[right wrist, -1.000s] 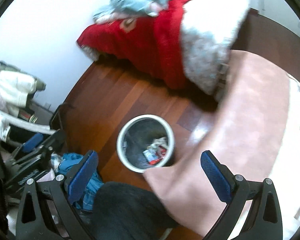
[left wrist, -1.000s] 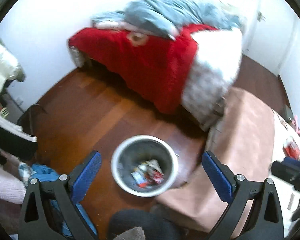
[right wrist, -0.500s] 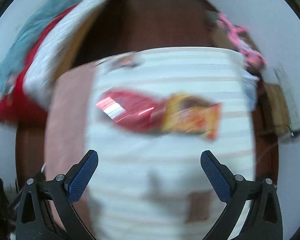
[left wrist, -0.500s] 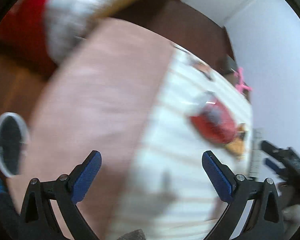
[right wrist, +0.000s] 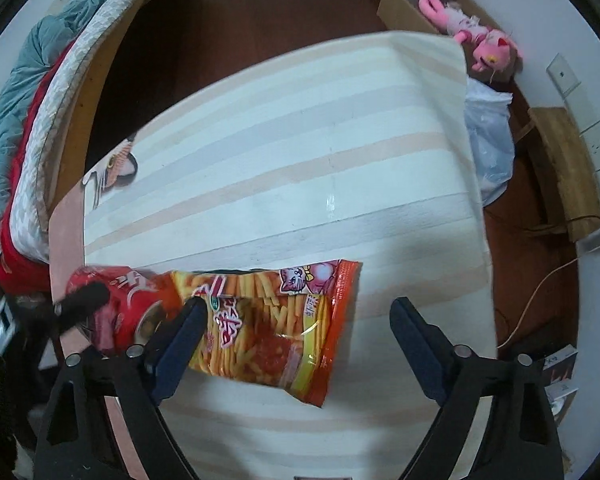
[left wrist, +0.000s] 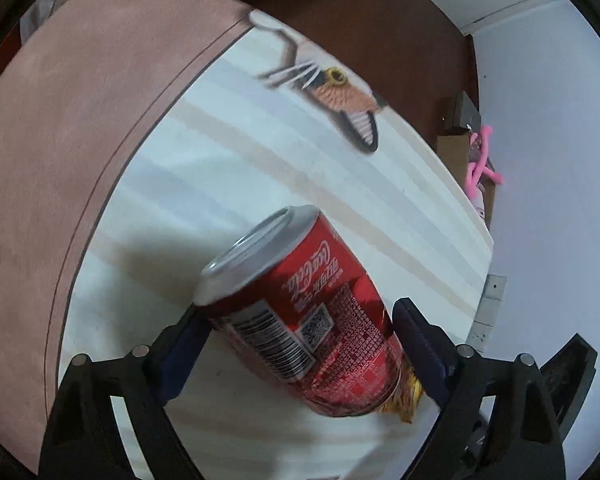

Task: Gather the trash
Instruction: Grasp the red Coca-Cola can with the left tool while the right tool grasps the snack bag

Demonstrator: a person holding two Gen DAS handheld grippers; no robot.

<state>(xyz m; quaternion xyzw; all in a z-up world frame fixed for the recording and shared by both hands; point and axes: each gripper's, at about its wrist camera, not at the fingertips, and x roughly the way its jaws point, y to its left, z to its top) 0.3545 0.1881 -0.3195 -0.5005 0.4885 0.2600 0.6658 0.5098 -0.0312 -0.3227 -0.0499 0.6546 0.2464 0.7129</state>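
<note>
A red Coca-Cola can [left wrist: 300, 308] lies on its side on the striped white cloth [left wrist: 228, 168]. My left gripper [left wrist: 296, 344] is open with the can lying between its two blue fingers. An orange snack bag [right wrist: 268, 324] lies flat on the same cloth, and its corner shows under the can in the left wrist view [left wrist: 400, 404]. My right gripper [right wrist: 296, 336] is open over the bag, its left finger [right wrist: 180, 332] above the bag's left end. The can [right wrist: 116, 308] and the left gripper's finger show at the left of the right wrist view.
A pink cover [left wrist: 72, 128] lies left of the striped cloth. A bed with red and blue bedding [right wrist: 16, 120] stands at far left. A pink plush toy [right wrist: 472, 28] on a cardboard box, a plastic bag [right wrist: 488, 140], a wooden stool [right wrist: 560, 168] and cables are at right.
Both grippers swung from the floor bin to the striped cloth and came down close: the left now straddles the can, the right hovers over the snack bag. The bin is out of view.
</note>
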